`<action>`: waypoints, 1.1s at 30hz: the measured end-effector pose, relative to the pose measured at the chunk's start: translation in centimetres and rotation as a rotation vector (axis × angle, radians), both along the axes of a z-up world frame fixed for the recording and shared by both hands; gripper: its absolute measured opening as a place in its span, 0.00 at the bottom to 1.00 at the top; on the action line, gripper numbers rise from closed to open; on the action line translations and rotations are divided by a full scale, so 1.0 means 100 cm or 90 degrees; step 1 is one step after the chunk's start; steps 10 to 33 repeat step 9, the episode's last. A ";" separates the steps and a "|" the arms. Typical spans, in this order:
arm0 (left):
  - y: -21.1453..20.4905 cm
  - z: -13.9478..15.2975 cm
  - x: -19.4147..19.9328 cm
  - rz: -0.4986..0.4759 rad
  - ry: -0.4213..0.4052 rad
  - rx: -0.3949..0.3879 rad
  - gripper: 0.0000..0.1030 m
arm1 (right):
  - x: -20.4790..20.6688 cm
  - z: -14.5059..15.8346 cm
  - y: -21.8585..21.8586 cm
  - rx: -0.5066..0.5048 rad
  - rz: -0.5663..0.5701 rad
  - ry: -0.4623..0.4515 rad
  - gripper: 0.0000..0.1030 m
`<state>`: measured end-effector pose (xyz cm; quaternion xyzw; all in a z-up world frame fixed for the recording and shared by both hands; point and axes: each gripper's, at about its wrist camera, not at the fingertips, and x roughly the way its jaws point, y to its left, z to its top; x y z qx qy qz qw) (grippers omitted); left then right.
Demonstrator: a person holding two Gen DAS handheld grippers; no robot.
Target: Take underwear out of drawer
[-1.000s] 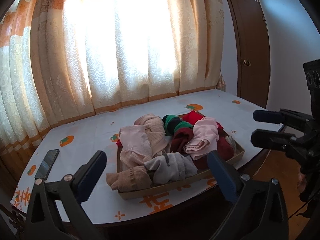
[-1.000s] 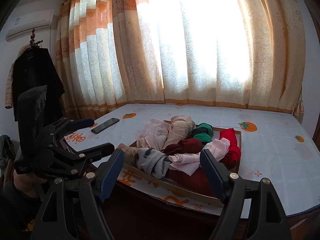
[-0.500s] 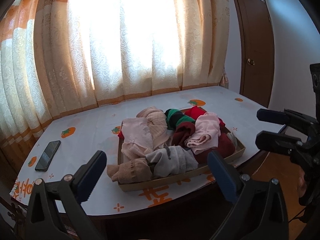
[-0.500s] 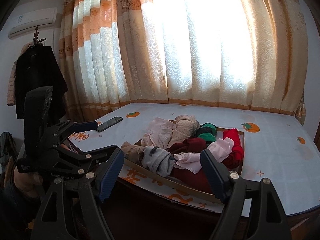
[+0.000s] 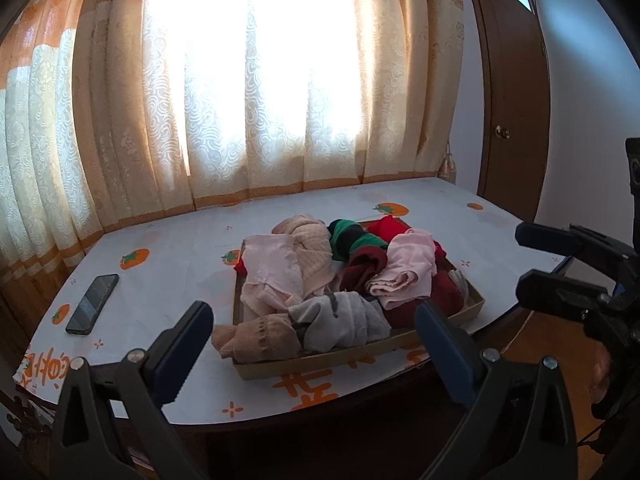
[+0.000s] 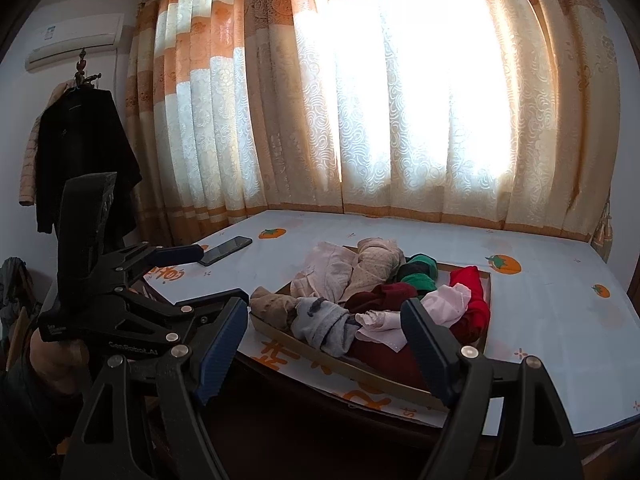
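Cardboard drawer (image 5: 474,308), one, sits mid-frame in the left wrist view, lower than before, heaped with underwear (image 5: 340,276); left gripper (image 5: 314,332) fingers spread, empty; one phone (image 5: 93,298) at left. Right wrist view, barely changed: right gripper (image 6: 324,332) spread, empty, drawer centre-right; one black coat (image 6: 82,152) upper left.

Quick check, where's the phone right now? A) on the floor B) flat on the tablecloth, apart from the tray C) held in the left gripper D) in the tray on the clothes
B: the phone lies flat on the tablecloth, well clear of the tray, and no gripper touches it.
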<state>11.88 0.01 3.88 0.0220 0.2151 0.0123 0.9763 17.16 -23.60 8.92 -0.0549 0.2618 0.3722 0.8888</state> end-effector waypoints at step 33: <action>0.000 -0.001 -0.002 -0.003 -0.006 -0.002 0.99 | -0.003 -0.004 0.000 -0.001 0.004 0.009 0.78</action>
